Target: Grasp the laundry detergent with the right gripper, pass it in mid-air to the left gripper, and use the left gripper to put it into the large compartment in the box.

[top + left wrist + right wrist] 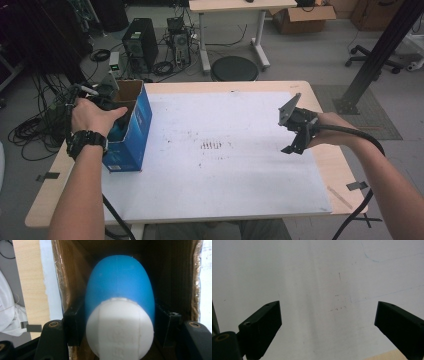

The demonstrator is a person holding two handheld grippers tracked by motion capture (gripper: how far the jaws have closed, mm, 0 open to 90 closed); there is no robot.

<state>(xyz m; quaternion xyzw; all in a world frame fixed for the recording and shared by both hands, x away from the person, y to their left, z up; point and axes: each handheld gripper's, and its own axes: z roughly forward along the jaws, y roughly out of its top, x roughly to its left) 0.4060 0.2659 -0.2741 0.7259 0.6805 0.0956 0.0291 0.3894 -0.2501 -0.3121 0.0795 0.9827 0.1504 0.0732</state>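
Left gripper [117, 322] is reaching down into the cardboard box [67, 277], jaws clamping both sides of a blue bottle [118, 282] with a white cap [120, 330].

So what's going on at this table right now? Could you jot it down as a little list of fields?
setting: table with a white sheet on top
box: blue cardboard box, open at the top, at the left side of the sheet
left gripper: reaching into the box, jaws closed on a blue bottle
blue bottle: blue body, white cap, inside the box
right gripper: jaws wide apart, holding nothing, over the bare sheet
sheet marks: small dark smudges near the middle
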